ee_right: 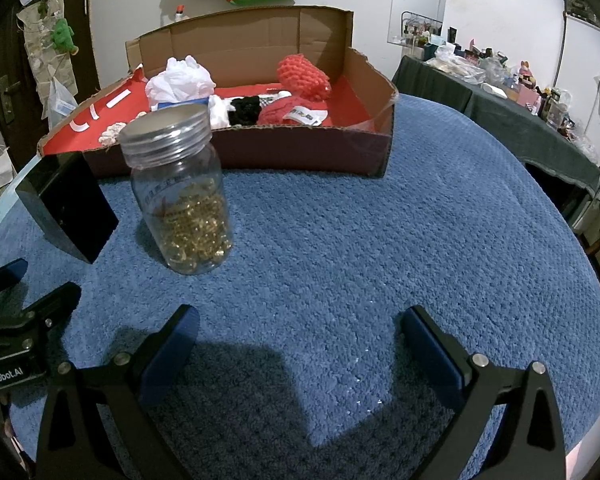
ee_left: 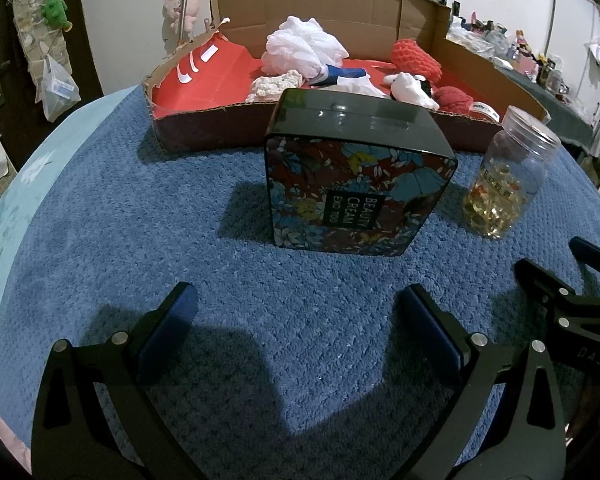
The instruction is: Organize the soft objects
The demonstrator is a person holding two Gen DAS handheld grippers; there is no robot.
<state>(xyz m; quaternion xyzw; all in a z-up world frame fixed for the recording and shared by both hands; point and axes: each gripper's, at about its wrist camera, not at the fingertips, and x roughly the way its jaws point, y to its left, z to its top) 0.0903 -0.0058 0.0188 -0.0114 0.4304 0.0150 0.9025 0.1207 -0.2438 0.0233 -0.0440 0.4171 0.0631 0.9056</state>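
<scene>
A cardboard box (ee_left: 204, 130) (ee_right: 300, 152) with a red floor stands at the far side of the blue towel-covered table. Inside lie soft things: a white mesh puff (ee_left: 300, 48) (ee_right: 180, 80), a red knitted piece (ee_left: 418, 58) (ee_right: 304, 76), a cream crochet piece (ee_left: 274, 82), a red yarn ball (ee_left: 454, 100) (ee_right: 280, 110) and white and black cloth (ee_left: 410, 88) (ee_right: 242, 110). My left gripper (ee_left: 300, 304) stands open over bare towel, nothing between its fingers. My right gripper (ee_right: 300, 322) is open too and holds nothing.
A floral "Beauty Cream" tin (ee_left: 356, 196) (ee_right: 66, 208) stands on edge in front of the box. A clear jar of gold capsules (ee_left: 508, 176) (ee_right: 184, 196) stands to its right. A cluttered side table (ee_right: 520, 92) lies far right. Towel (ee_right: 380, 248) fills the foreground.
</scene>
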